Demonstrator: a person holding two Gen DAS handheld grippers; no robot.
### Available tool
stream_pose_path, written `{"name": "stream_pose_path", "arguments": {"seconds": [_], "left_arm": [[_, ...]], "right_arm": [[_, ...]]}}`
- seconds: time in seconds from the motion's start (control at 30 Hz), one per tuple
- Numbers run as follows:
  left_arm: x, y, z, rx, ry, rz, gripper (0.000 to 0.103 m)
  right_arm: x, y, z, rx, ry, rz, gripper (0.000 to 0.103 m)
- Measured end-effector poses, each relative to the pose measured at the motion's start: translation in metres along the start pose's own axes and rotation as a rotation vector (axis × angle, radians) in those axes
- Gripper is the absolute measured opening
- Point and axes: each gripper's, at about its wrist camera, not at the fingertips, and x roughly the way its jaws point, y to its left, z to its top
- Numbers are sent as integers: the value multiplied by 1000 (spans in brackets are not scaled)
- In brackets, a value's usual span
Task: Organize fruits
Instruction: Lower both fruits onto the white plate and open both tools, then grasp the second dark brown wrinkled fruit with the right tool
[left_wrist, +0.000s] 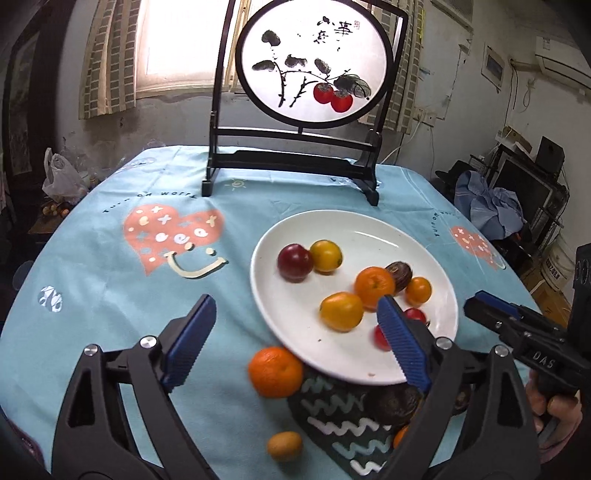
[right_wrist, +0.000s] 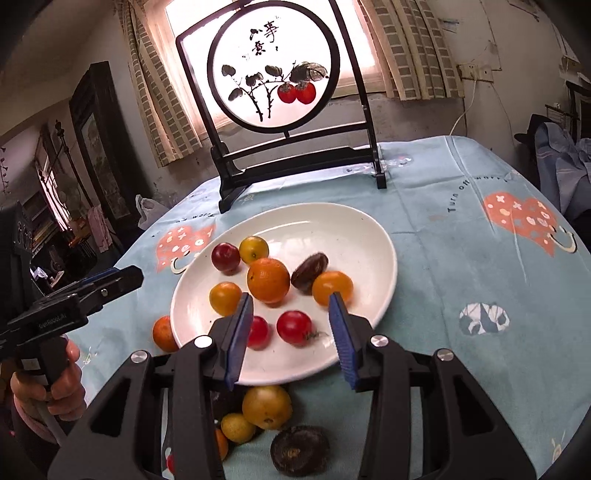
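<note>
A white plate (left_wrist: 332, 229) (right_wrist: 354, 236) on the blue tablecloth holds several fruits: a dark red plum (left_wrist: 294, 262) (right_wrist: 225, 257), yellow and orange fruits, a big orange (right_wrist: 268, 279) and two red tomatoes (right_wrist: 294, 327). An orange (left_wrist: 275, 371) (right_wrist: 164, 334) and a small kiwi-like fruit (left_wrist: 284, 446) lie off the plate near its front edge. More fruit lies below the plate: a yellow pear (right_wrist: 266, 406) and a dark passion fruit (right_wrist: 299, 449). My left gripper (left_wrist: 295, 332) is open and empty above the plate's near-left edge. My right gripper (right_wrist: 291, 325) is open and empty, either side of a tomato.
A black-framed round painted screen (left_wrist: 314, 62) (right_wrist: 273, 70) stands at the table's back. A dark patterned cloth (left_wrist: 343, 428) lies under the plate's front edge. The right gripper also shows in the left wrist view (left_wrist: 517, 328), and the left gripper in the right wrist view (right_wrist: 92, 288).
</note>
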Motion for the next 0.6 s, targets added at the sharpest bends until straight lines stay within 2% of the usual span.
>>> {"name": "stream_pose_path", "arguments": {"seconds": [0.1, 0.23, 0.43, 0.6], "left_arm": [[-4, 17, -17, -30, 37, 29, 92], [-5, 32, -35, -71, 98, 18, 92], [-15, 32, -52, -9, 86, 83, 95], [-17, 36, -63, -14, 112, 65, 95]], "right_arm": [[-7, -2, -15, 8, 38, -1, 43], [-13, 5, -31, -46, 87, -28, 43], [-14, 17, -53, -178, 178, -49, 43], [-10, 17, -66, -216, 234, -69, 43]]}}
